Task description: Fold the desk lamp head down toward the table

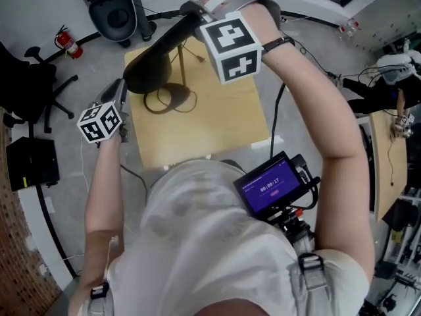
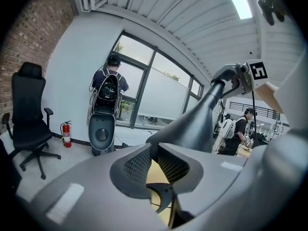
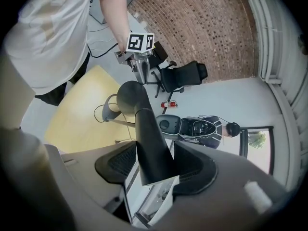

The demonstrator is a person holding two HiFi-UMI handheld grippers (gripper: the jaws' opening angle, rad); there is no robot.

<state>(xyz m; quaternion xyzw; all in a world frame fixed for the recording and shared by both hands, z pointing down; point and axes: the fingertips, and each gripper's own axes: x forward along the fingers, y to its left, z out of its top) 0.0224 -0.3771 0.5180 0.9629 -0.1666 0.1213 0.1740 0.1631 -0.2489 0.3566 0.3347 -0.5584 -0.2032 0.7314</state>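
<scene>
Right gripper [image 3: 153, 165]: we see its jaws clamped on the narrow end of the lamp head [image 1: 161, 51], above the far edge of the table [image 1: 217, 124].
Left gripper [image 2: 154, 163]: its jaws are drawn nearly together on the rim of the head's wide end, over the table's far left corner.
Long axis: from the head view we read the black head as one long cone running from the far side of the table, where it is narrow, toward the table's left edge, where it flares.
Pointing: the wide mouth is the lower end; the right gripper view looks down along the cone at the tabletop.
Under the head: a thin brass stem [image 1: 181, 64] stands on the far part of the table, and the round base [image 1: 170, 101] lies on the tabletop just nearer than the stem, with a dark cord looped beside it.
Left of the table: a black office chair [image 1: 36, 87] and a red fire extinguisher [image 1: 66, 43] stand on the floor, well apart from the table.
Beyond the table: a person with a backpack [image 2: 108, 88] stands at a window.
Near side of the table: a small lit screen [image 1: 270, 186] sits at our chest.
</scene>
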